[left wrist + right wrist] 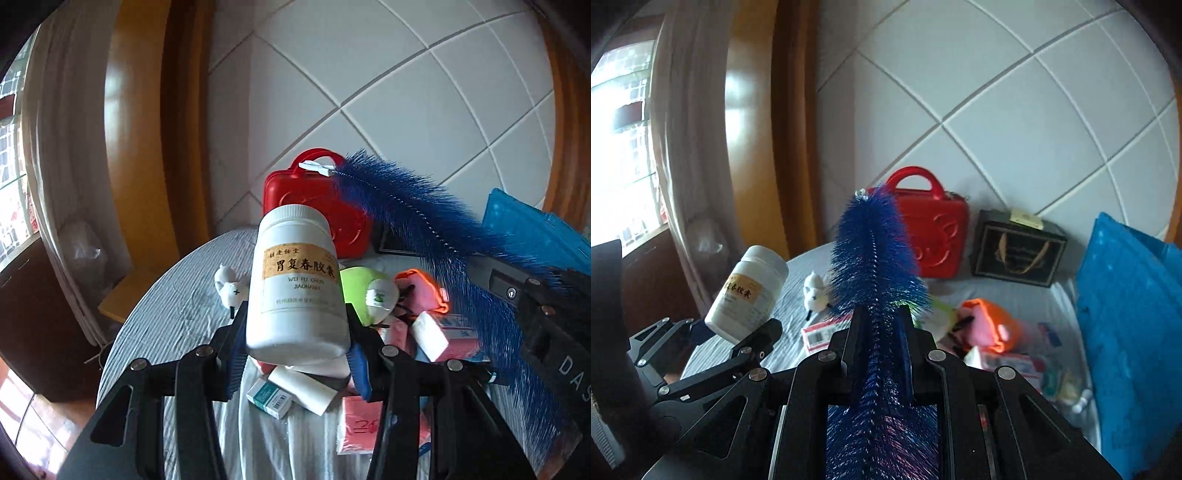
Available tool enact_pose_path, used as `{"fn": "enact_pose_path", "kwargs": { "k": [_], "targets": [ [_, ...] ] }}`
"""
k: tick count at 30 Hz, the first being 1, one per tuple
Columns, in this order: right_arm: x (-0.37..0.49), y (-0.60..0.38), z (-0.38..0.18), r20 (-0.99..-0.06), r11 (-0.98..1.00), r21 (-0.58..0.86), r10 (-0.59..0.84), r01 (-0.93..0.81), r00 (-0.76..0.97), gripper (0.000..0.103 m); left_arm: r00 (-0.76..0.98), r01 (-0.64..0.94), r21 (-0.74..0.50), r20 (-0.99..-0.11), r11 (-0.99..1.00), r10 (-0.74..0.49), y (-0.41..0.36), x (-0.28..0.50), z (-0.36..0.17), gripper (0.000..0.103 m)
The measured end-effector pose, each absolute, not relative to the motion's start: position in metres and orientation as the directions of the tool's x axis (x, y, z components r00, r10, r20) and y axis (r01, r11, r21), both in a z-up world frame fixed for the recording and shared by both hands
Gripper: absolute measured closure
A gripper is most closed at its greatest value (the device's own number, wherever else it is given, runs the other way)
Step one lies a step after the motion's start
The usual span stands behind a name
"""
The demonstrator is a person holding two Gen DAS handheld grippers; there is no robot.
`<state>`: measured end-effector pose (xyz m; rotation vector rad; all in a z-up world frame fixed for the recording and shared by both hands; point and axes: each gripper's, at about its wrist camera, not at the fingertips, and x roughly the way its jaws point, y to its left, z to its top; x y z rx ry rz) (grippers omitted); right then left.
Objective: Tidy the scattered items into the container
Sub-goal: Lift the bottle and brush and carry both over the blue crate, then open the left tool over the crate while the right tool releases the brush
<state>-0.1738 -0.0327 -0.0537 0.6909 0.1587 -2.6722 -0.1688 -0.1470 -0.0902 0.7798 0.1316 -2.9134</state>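
My left gripper (297, 334) is shut on a white medicine bottle (297, 284) with a tan label and holds it upright above the table; the bottle also shows in the right wrist view (748, 293). My right gripper (879, 332) is shut on a long blue bottle brush (875, 254), which crosses the left wrist view (424, 221). A blue plastic container (1126, 314) stands at the right. Scattered items lie below: a green plush (360, 286), an orange-pink pouch (424, 288), small boxes (269, 398) and white rolls (306, 387).
A red handbag (934, 229) and a dark gift bag (1019, 247) stand against the tiled wall at the back. A small white plush sheep (816, 291) lies on the striped tablecloth (177, 332). A curtain and a wooden door frame are at the left.
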Motion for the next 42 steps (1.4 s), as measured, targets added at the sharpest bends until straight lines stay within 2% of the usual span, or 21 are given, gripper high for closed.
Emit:
{"fn": "enact_pose_path", "kwargs": {
  "k": [9, 15, 21, 25, 29, 35, 37, 42],
  "targets": [
    [-0.135, 0.091, 0.004, -0.39, -0.98, -0.035, -0.169, 0.198, -0.905, 0.087, -0.902, -0.049, -0.047, -0.427, -0.998, 0.064, -0.021, -0.164, -0.04, 0.057],
    [-0.113, 0.216, 0.039, -0.318, -0.994, -0.065, -0.066, 0.091, -0.946, 0.087, -0.919, -0.139, -0.058, -0.364, -0.989, 0.15, 0.111, -0.162, -0.003, 0.057],
    [-0.112, 0.361, 0.064, -0.298, -0.991, -0.133, 0.032, 0.008, -0.954, 0.087, -0.906, -0.2, -0.094, -0.362, -0.975, 0.22, 0.251, -0.17, 0.032, 0.057],
    [-0.126, 0.437, 0.071, -0.337, -0.987, -0.158, 0.088, -0.035, -0.938, 0.087, -0.861, -0.224, -0.113, -0.443, -0.968, 0.251, 0.321, -0.185, 0.053, 0.057],
    [-0.147, 0.49, 0.07, -0.386, -0.989, -0.144, 0.095, -0.042, -0.917, 0.087, -0.795, -0.256, -0.069, -0.552, -0.964, 0.25, 0.377, -0.213, 0.049, 0.057],
    [-0.195, 0.519, 0.049, -0.51, -0.996, -0.085, 0.065, -0.025, -0.858, 0.087, -0.66, -0.254, -0.07, -0.716, -0.965, 0.226, 0.42, -0.266, 0.01, 0.057],
    [-0.213, 0.526, 0.041, -0.533, -0.997, -0.08, 0.061, -0.021, -0.844, 0.087, -0.639, -0.245, -0.049, -0.743, -0.968, 0.2, 0.431, -0.278, -0.002, 0.057],
    [-0.26, 0.527, 0.017, -0.602, -0.997, -0.073, 0.021, 0.028, -0.798, 0.095, -0.582, -0.197, -0.007, -0.804, -0.98, 0.123, 0.454, -0.303, -0.026, 0.057]
  ]
}}
